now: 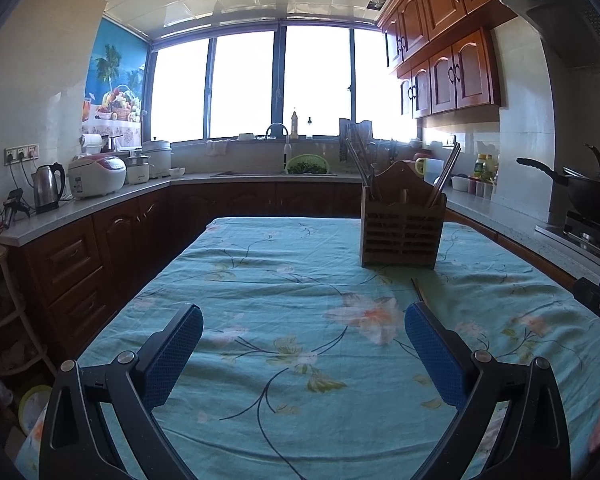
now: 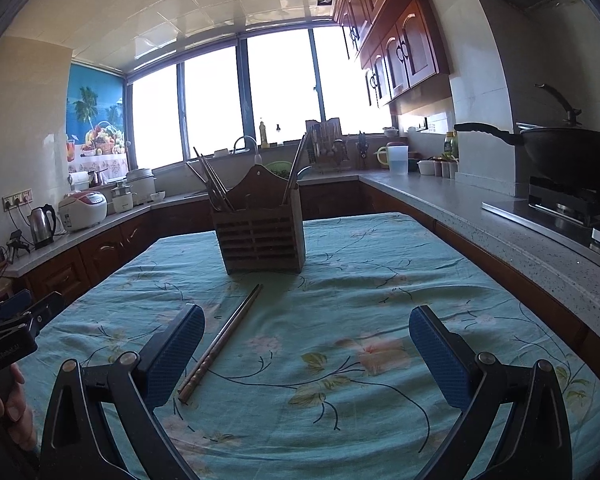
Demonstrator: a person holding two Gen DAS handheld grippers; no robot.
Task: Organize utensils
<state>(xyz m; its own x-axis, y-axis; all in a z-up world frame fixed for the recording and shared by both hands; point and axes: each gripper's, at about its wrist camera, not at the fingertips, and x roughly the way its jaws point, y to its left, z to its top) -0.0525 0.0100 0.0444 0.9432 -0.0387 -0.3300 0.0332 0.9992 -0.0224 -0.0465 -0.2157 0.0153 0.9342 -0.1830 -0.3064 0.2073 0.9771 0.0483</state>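
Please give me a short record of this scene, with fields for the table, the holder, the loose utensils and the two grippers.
table: teal floral tablecloth
holder: wooden utensil holder, upright, utensils standing in it
loose utensils: chopsticks lying on the cloth, in front of the holder
left gripper: open, empty
right gripper: open, empty, chopsticks near its left finger

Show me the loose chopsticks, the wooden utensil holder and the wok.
loose chopsticks (image 2: 223, 342), right wrist view, mid-shaft on the tablecloth.
wooden utensil holder (image 2: 260, 240), right wrist view, slatted front face.
wok (image 2: 572, 156), right wrist view, dark outer bowl.

Slatted wood holder; wrinkled cloth tablecloth; glossy metal kettle.
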